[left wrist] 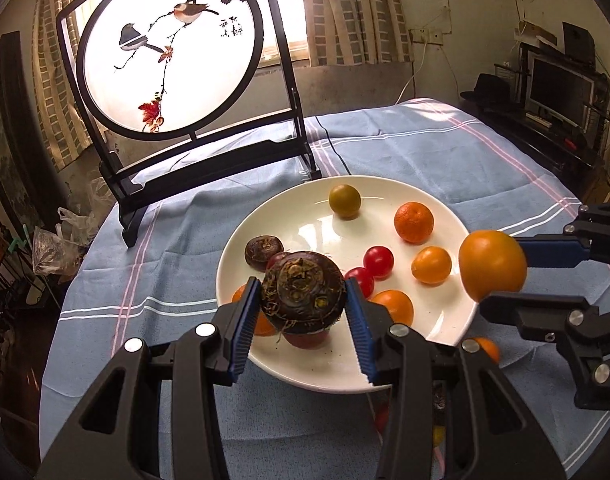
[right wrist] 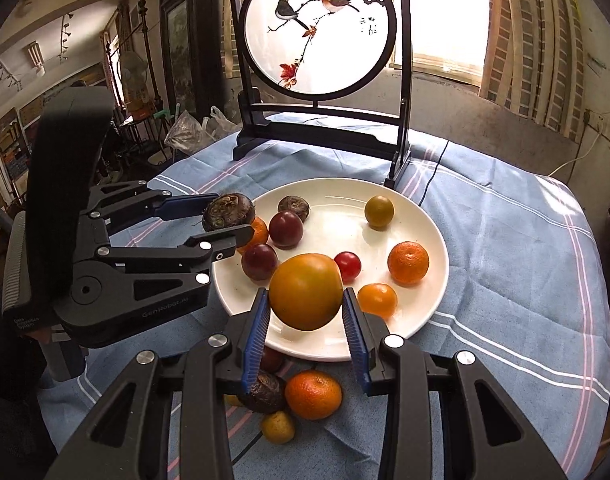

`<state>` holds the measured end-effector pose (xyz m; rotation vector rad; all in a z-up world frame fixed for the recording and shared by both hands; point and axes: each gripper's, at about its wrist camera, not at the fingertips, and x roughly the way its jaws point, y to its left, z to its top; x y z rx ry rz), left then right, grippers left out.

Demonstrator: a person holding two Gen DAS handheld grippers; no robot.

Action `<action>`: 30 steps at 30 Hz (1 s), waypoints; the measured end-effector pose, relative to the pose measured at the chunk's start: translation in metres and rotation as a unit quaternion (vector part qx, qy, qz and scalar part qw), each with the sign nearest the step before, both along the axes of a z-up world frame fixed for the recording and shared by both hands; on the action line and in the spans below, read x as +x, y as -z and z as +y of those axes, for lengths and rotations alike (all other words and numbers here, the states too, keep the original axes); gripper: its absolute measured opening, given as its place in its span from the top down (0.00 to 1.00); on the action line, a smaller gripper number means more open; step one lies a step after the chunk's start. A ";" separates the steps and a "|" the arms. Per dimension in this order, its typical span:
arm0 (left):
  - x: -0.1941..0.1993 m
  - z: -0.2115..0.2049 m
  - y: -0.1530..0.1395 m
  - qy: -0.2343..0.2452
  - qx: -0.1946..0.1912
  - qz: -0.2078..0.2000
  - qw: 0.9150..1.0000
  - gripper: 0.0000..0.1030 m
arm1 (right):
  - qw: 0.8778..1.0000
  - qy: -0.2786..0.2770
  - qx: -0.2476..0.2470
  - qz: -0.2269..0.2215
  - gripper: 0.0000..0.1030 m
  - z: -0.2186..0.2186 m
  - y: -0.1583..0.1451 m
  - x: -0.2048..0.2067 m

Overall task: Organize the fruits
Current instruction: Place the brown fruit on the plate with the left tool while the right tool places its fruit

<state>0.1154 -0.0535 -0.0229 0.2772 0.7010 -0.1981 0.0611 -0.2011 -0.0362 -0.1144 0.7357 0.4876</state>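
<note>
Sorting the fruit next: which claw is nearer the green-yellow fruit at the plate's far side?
Neither clearly. The green-yellow fruit lies at the plate's far edge; the left claw and right claw both hang over its near edge, each holding something.

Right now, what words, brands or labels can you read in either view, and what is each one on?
"GenRobot.AI": on the side of the left claw, right wrist view.
Small white label lower on that claw's body: too small to read surely.
Black brush characters on the round bird screen: too blurred to read.
Nothing else legible.
</note>
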 end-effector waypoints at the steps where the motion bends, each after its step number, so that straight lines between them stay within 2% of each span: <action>1: 0.002 0.000 0.001 -0.001 0.000 0.000 1.000 0.59 | 1.000 0.002 -0.001 0.000 0.64 0.000 0.000 0.003; 16: 0.044 -0.004 0.012 -0.033 0.011 0.011 0.999 0.59 | 0.999 0.046 0.011 0.023 0.64 0.006 0.007 0.074; 30: 0.057 0.006 0.012 -0.049 -0.004 0.011 0.999 0.59 | 0.998 0.060 0.015 0.028 0.64 0.004 0.011 0.088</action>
